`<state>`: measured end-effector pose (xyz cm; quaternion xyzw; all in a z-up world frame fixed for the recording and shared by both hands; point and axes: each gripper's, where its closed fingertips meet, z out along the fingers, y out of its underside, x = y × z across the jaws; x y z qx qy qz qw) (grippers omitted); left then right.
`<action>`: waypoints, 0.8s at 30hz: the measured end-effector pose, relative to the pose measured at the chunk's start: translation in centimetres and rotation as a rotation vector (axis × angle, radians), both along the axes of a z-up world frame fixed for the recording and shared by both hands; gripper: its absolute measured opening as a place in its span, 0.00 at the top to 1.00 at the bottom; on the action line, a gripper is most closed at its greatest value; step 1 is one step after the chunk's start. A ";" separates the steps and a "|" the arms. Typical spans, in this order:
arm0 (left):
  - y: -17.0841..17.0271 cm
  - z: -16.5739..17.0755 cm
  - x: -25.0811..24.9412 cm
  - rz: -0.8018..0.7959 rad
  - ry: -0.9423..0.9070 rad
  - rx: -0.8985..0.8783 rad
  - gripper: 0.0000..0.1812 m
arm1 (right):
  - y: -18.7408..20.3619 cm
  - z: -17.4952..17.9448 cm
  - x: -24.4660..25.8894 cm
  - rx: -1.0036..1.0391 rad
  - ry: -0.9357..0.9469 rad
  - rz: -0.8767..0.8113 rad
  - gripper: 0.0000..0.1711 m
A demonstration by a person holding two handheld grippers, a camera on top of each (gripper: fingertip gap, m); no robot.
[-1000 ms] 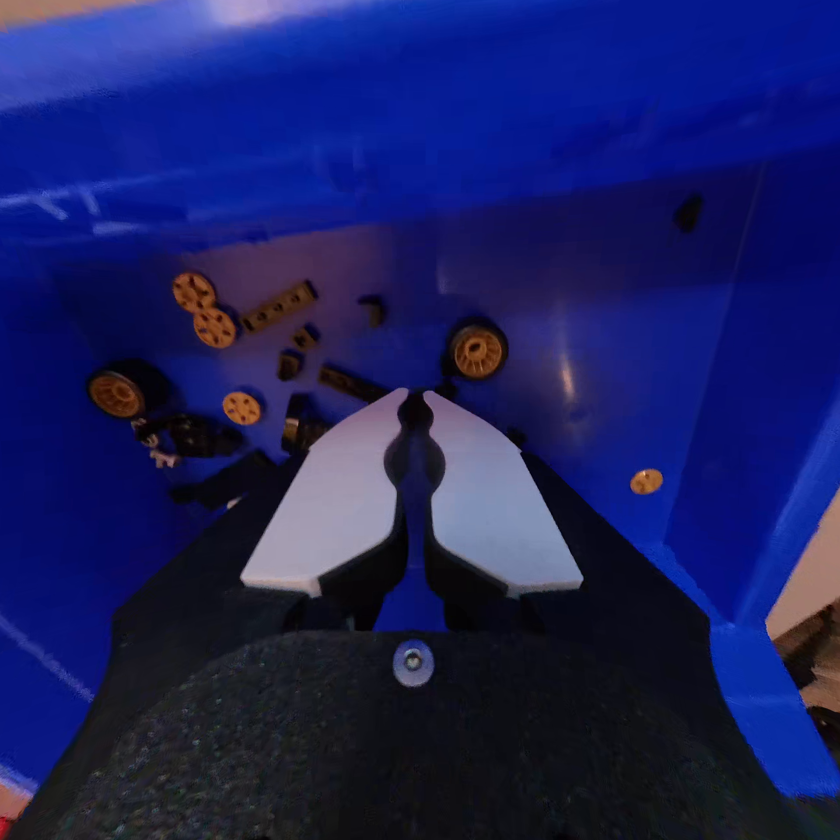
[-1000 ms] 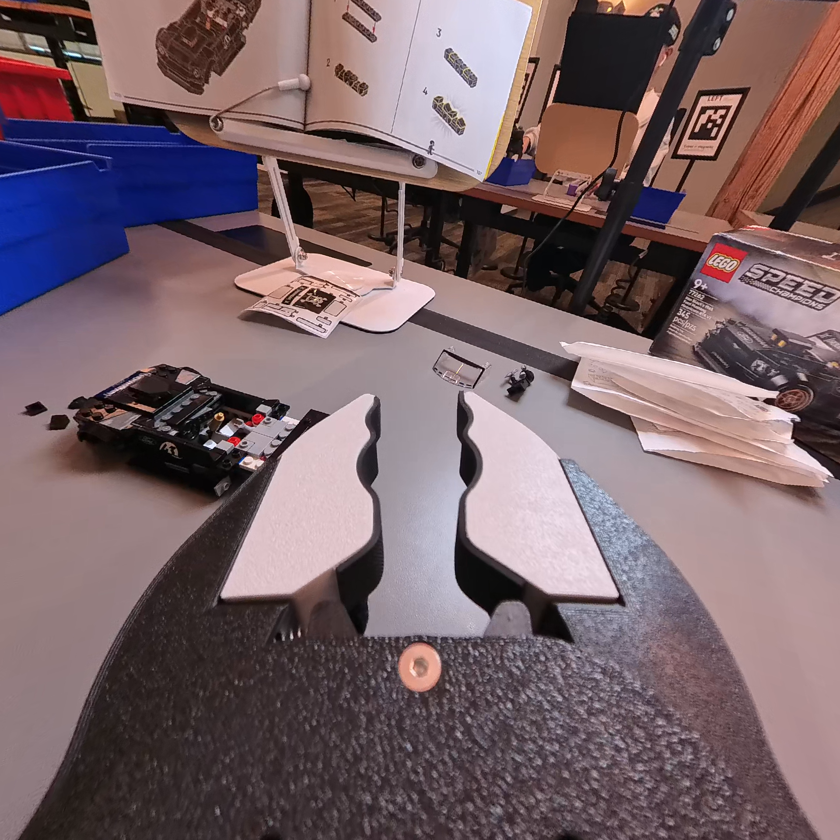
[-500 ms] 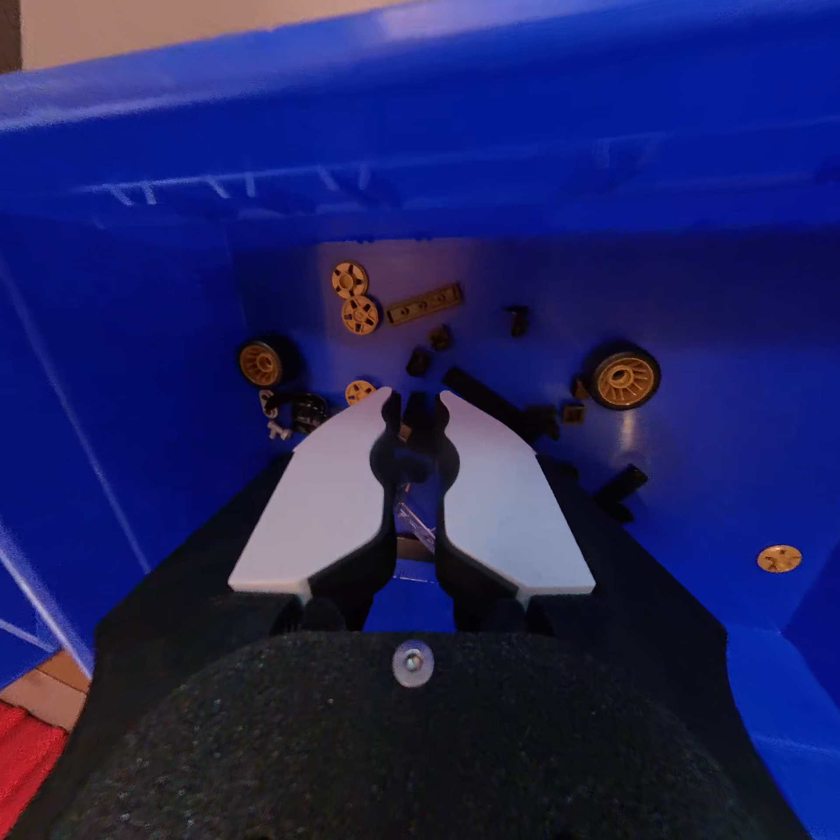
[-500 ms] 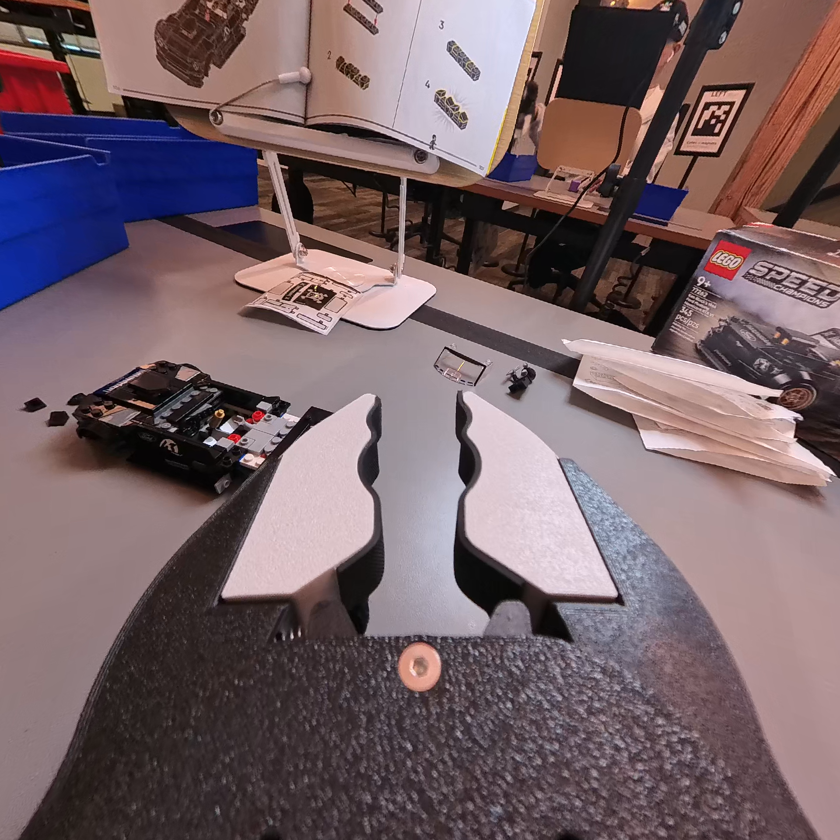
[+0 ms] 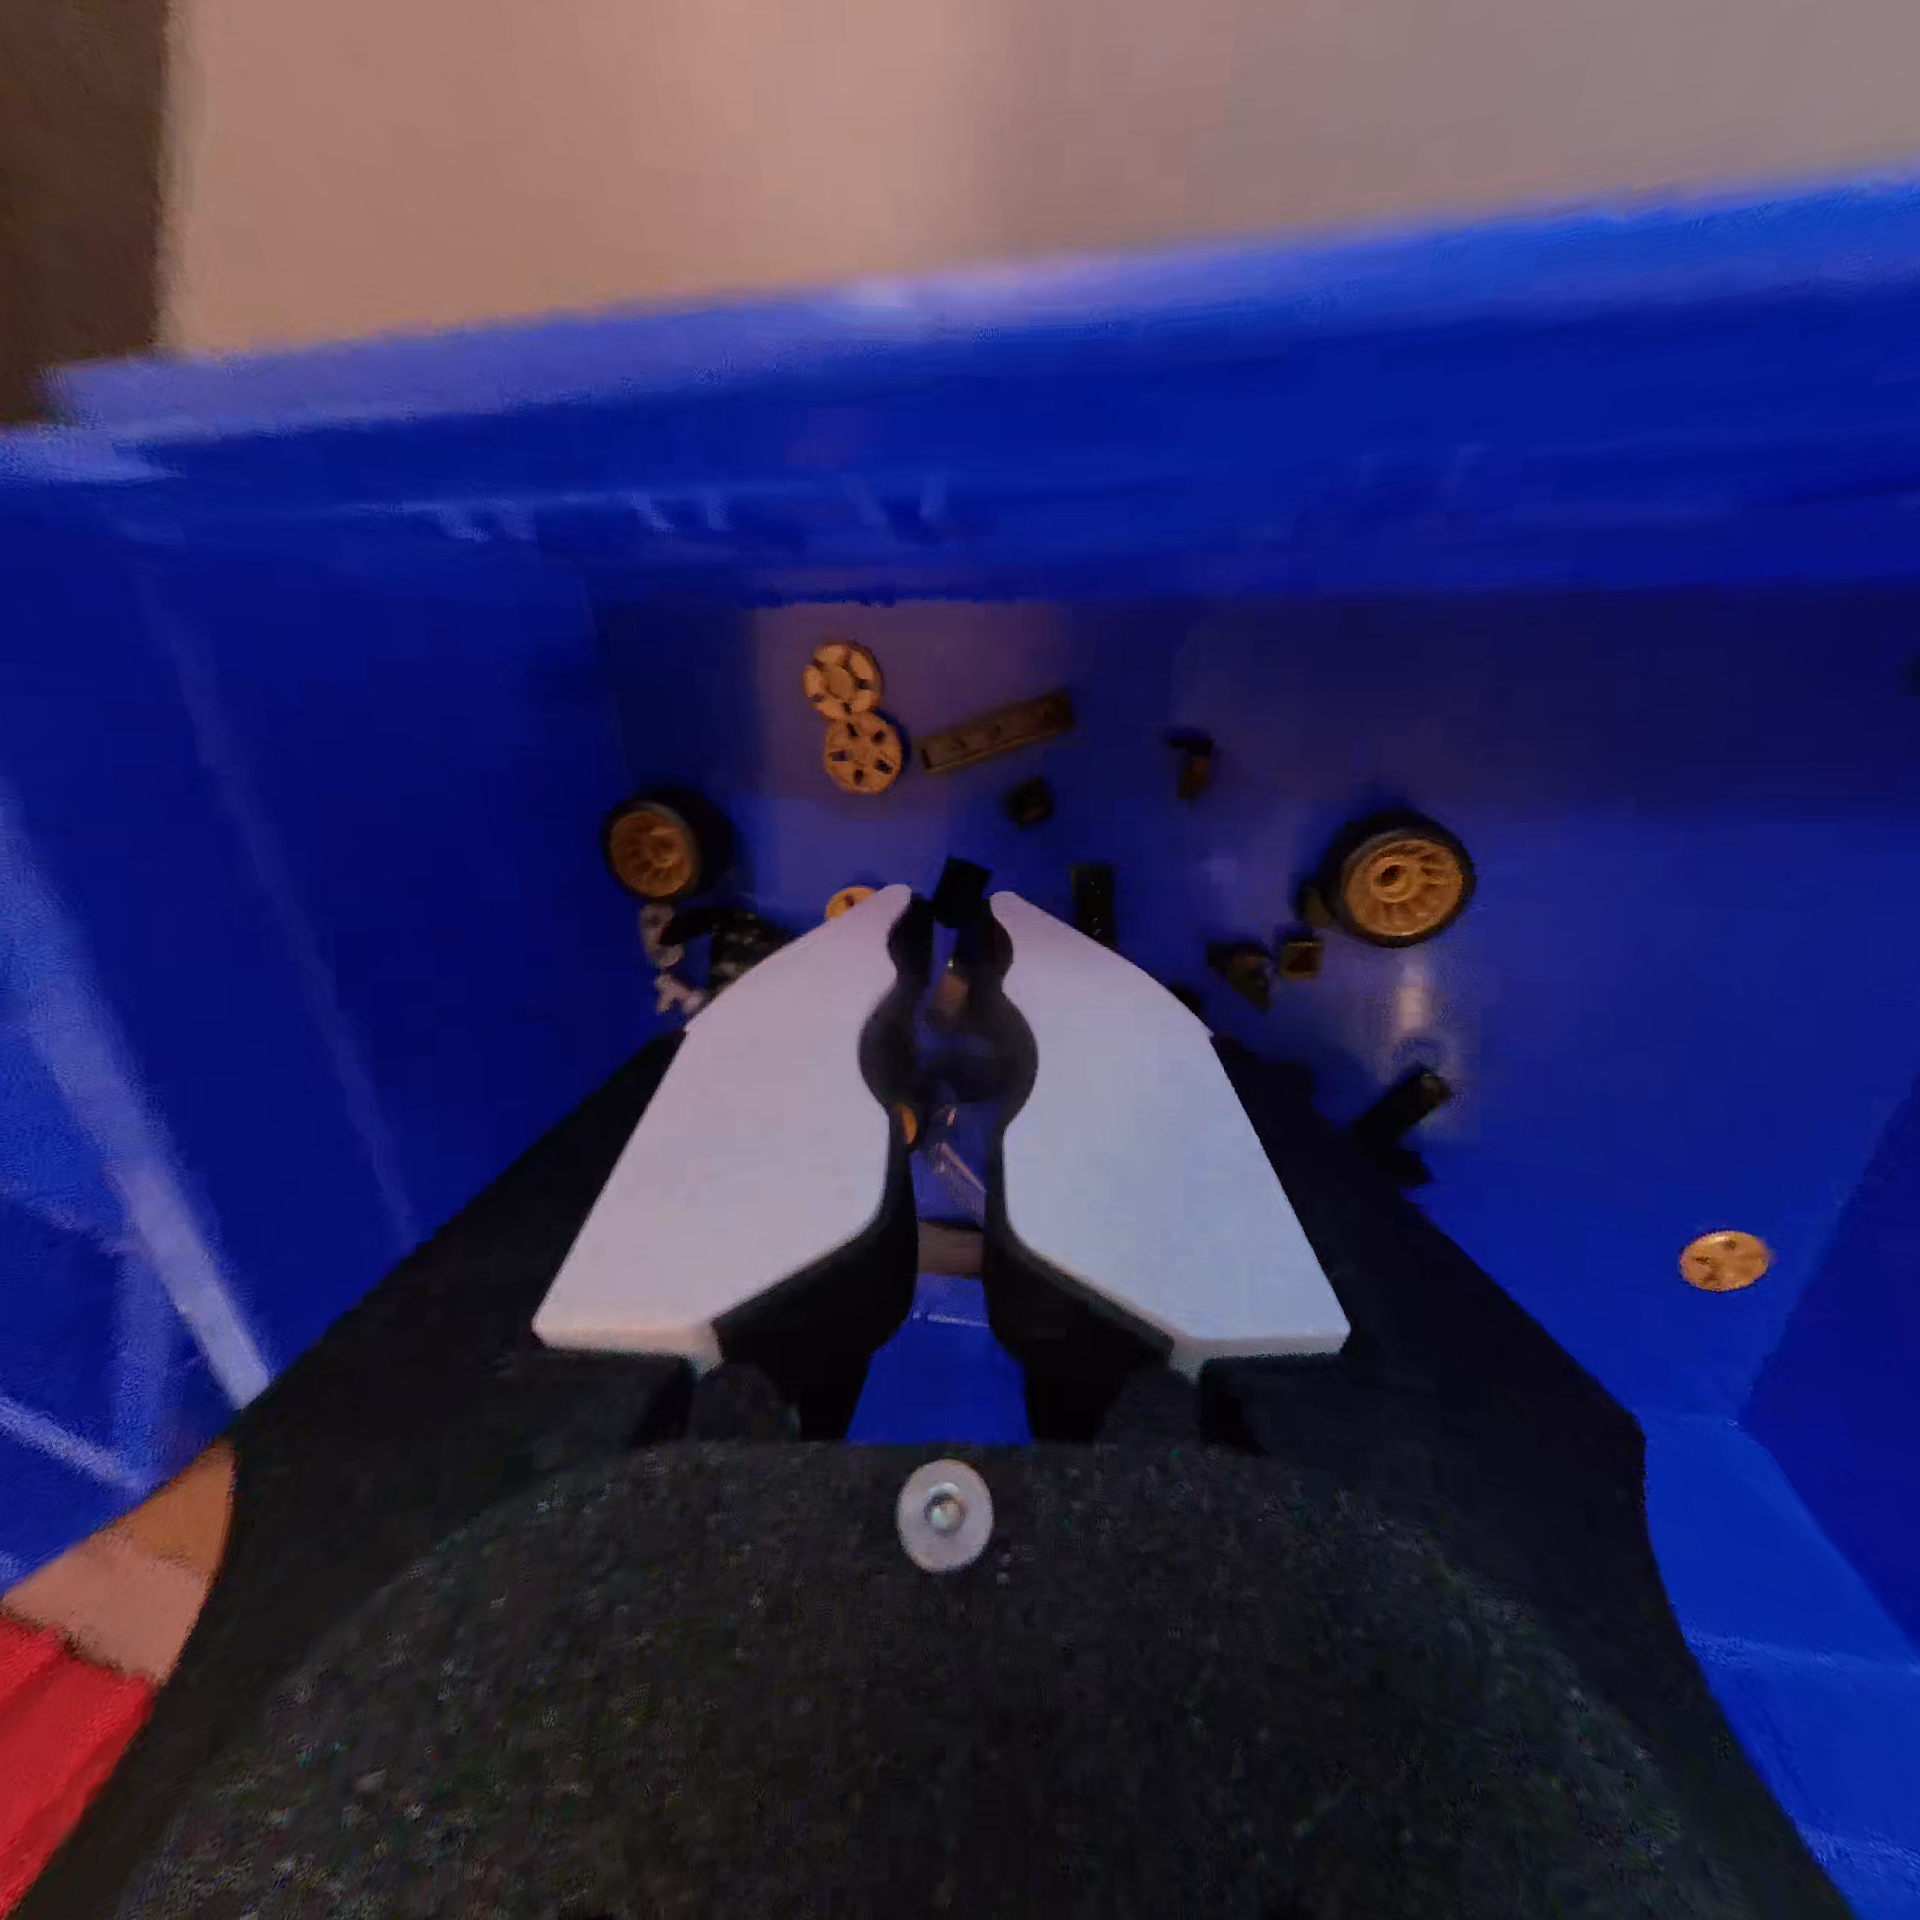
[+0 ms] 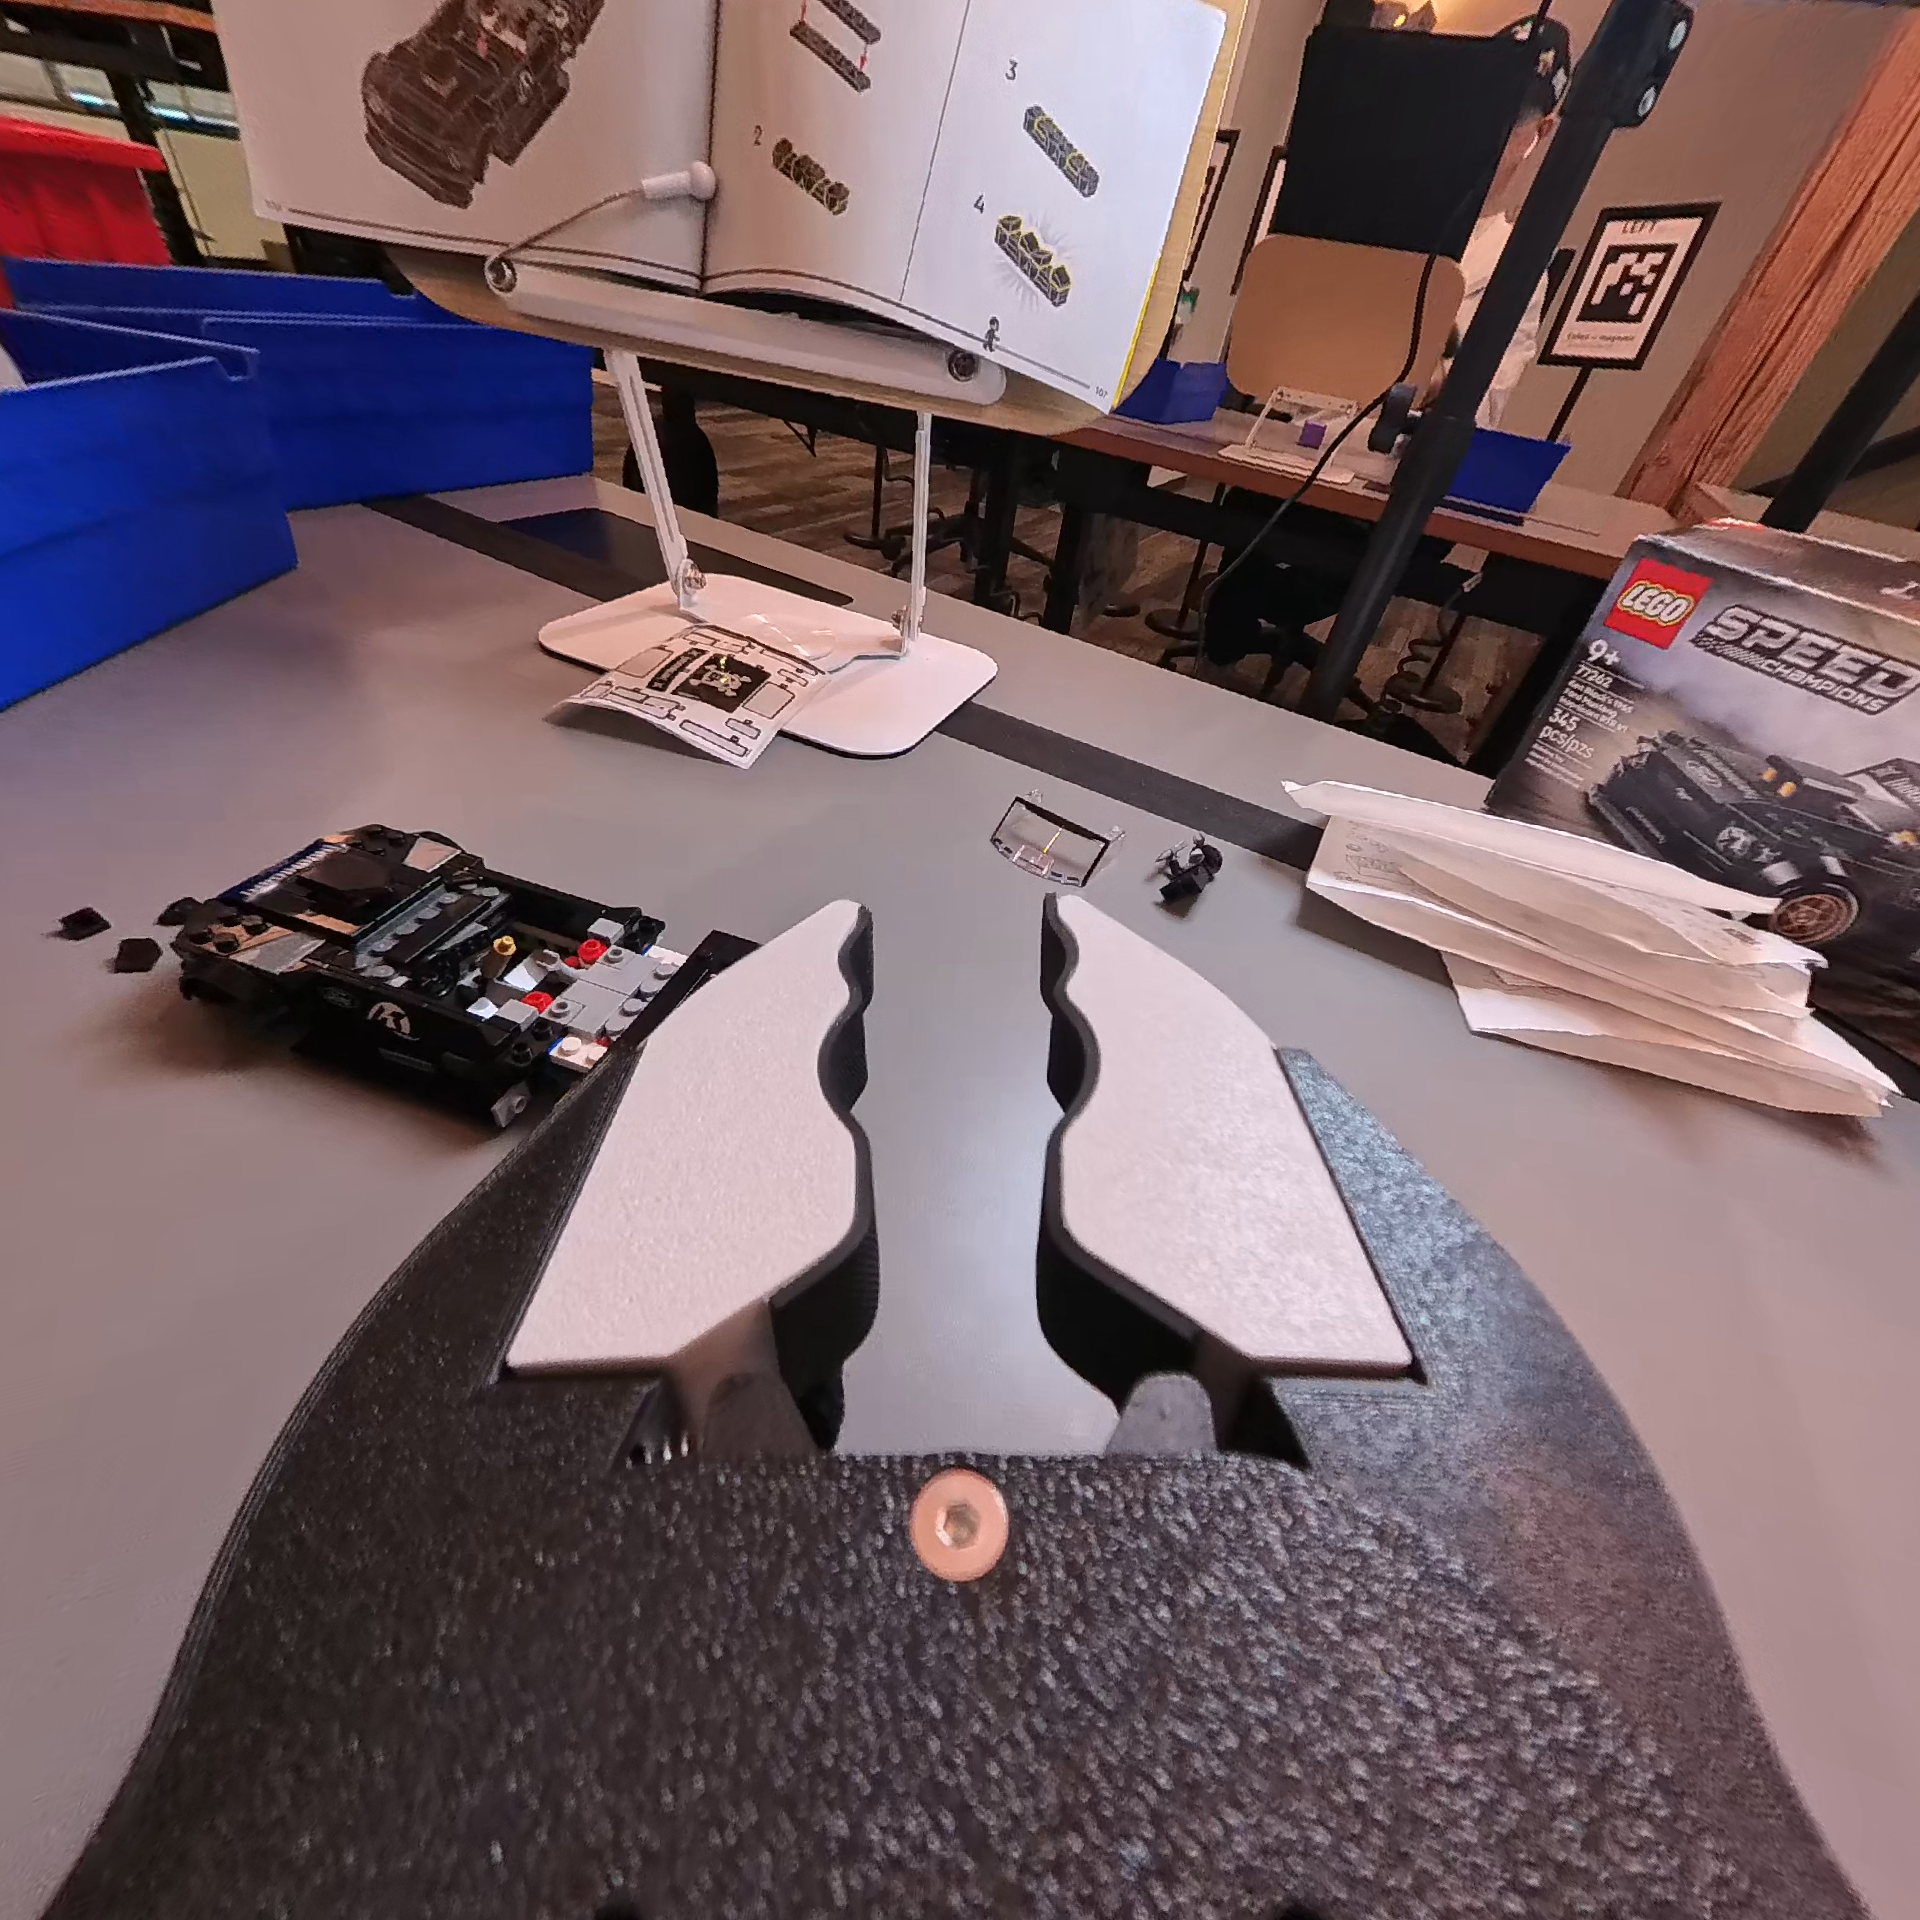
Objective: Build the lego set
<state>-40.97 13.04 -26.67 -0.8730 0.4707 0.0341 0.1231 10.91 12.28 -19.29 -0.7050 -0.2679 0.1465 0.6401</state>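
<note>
In the left wrist view my left gripper is inside a blue bin, its jaws closed on a small black lego piece that sticks out between the tips. Gold wheels and small black parts lie on the bin floor beyond. In the right wrist view my right gripper is open and empty, low over the grey table. The half-built black lego car lies to its left. A clear windscreen piece and a small black part lie ahead.
An instruction booklet on a white stand stands at the back of the table, a sticker sheet at its foot. Blue bins are at the far left. Paper bags and the lego box are on the right. About 55 centimetres separates my left fingertips from my right. To reach the half-built black lego car in a straight line is about 15 centimetres for my right fingers, about 40 centimetres for my left.
My left gripper has closed on a small black piece and risen, so the bin's far rim and the wall behind it show. The right gripper has stayed still and open.
</note>
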 end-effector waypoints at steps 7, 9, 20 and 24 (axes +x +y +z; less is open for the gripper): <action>-7.4 11.5 14.0 -0.184 -0.416 0.263 0.95 | 0.1 1.9 1.2 0.077 0.045 -0.054 0.81; -10.6 9.5 18.7 -0.243 -0.424 0.210 0.95 | 0.0 2.4 1.5 0.096 0.049 -0.065 0.81; -12.6 -2.5 28.1 -0.062 -0.383 0.138 0.95 | -0.7 3.0 3.1 0.126 0.063 -0.100 0.81; -13.1 -3.1 27.6 -0.054 -0.388 0.097 0.90 | -0.7 3.0 2.9 0.126 0.056 -0.091 0.81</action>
